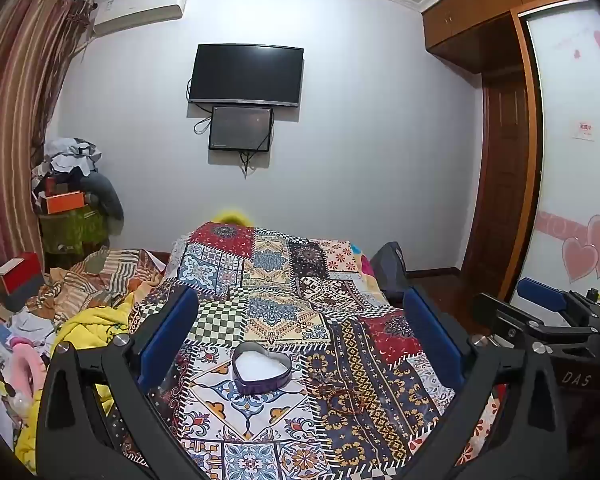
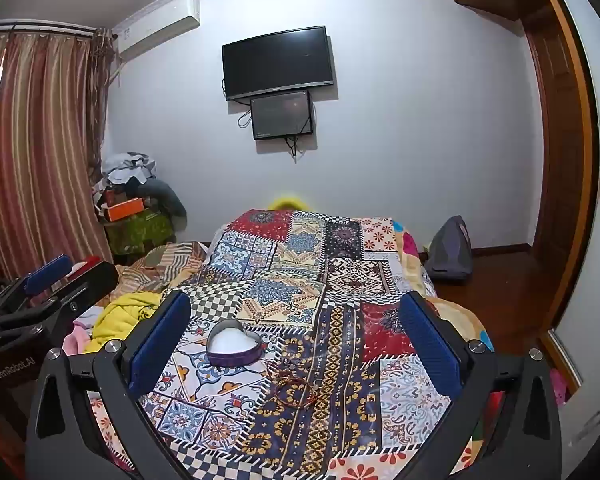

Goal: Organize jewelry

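A purple heart-shaped box [image 1: 261, 370] with a white lining sits open on the patchwork bedspread [image 1: 276, 280]; it also shows in the right wrist view [image 2: 233, 346]. A reddish-brown bracelet [image 1: 345, 397] lies on the cloth just right of the box, and shows in the right wrist view [image 2: 295, 391] with a small ring [image 2: 324, 435] nearer to me. My left gripper [image 1: 300, 316] is open and empty, above the box. My right gripper [image 2: 296, 320] is open and empty, above the bracelet.
Crumpled yellow and striped bedding [image 1: 96, 308] lies left of the bedspread. A pile of clothes and boxes [image 1: 70, 192] stands in the far left corner by the curtain. A grey bag [image 2: 450, 254] sits on the wooden floor at right. A TV [image 1: 246, 75] hangs on the far wall.
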`<state>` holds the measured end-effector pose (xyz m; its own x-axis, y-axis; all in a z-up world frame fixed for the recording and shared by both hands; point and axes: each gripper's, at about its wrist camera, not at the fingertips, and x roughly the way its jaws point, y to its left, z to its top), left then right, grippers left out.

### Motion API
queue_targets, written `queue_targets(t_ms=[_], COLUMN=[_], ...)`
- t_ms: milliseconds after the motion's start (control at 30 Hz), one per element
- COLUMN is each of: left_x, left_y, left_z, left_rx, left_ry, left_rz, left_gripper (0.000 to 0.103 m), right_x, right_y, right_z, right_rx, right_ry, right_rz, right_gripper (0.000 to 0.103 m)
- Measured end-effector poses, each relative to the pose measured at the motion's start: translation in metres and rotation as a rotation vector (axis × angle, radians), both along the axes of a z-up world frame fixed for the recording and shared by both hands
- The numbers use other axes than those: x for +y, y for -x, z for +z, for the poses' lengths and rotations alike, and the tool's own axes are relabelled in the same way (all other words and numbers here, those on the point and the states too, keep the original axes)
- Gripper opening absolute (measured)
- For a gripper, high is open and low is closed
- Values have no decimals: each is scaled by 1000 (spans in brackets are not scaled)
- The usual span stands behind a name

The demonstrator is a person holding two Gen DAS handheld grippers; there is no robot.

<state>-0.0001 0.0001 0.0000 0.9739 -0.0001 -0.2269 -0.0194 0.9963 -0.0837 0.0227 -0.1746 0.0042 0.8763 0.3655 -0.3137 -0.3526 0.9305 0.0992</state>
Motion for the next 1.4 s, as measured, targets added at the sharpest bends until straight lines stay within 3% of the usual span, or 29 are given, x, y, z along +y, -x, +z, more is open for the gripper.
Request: queue_targets(t_ms=[1067, 1400], left_x=[2, 5], left_y=[-2, -14], left_z=[-2, -9], left_rx=[1, 47], left_ry=[5, 13], left_rz=[0, -8], left_gripper=[103, 103], right_x=[2, -1], right_y=[-6, -24], right_z=[-6, -29], right_rx=[13, 79], right_ry=[10, 44], right_rz=[5, -12], right_gripper=[103, 103])
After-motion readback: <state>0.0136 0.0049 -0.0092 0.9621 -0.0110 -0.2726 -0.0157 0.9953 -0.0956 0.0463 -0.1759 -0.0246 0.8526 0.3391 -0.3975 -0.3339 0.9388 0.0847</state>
